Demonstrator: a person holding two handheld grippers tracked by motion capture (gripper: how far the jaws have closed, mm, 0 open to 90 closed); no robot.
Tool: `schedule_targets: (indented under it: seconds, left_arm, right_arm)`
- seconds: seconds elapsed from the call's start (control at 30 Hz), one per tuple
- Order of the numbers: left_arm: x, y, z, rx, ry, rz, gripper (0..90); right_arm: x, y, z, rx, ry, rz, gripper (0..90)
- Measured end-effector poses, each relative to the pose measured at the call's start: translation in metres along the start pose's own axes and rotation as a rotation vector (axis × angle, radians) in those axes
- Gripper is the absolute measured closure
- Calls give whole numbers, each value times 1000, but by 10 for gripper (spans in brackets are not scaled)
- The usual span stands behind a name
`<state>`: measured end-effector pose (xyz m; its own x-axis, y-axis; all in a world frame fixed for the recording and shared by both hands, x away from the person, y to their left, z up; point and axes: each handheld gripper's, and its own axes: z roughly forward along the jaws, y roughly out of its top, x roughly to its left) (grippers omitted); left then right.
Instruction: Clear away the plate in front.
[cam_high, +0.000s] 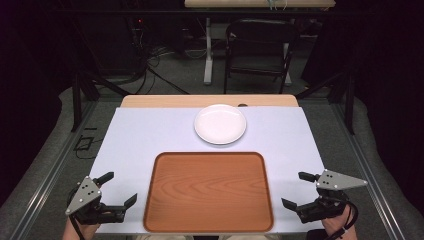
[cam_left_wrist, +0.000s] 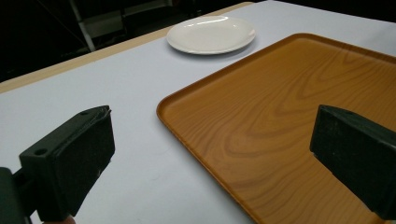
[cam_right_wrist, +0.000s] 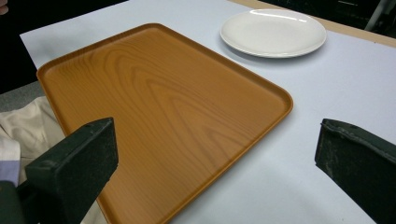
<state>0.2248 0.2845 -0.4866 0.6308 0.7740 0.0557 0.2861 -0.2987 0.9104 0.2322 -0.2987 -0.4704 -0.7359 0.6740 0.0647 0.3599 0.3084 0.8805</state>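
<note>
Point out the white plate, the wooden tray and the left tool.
white plate (cam_high: 220, 124): high view, centre of its bare face.
wooden tray (cam_high: 208, 156): high view, far rim.
left tool (cam_high: 119, 189): high view, midway between its open jaw tips.

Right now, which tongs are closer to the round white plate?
Neither clearly. The left tongs sit open left of the brown wooden tray, the right tongs open to its right, both near the table's near edge, with the round white plate beyond the tray.

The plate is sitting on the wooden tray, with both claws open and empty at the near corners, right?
Not quite: the plate sits on the white table cover beyond the tray, apart from it, as the high view shows. The left claw and right claw are open and empty.
</note>
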Motion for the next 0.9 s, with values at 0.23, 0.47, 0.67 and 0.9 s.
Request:
schedule_targets:
  seconds: [0.23,0.47,0.67,0.9]
  left_arm:
    - [-1,-1,0,19,8,6,1]
    - [-4,0,1,34,26,9,1]
    - [-11,3,6,47,3,19,1]
    - [-19,9,13,45,-19,19,1]
  right_arm:
    - [0,0,1,16,-7,6,0]
    - [1,1,3,58,-23,11,0]
    - [2,2,5,78,-28,6,0]
    - [3,2,7,89,-35,3,0]
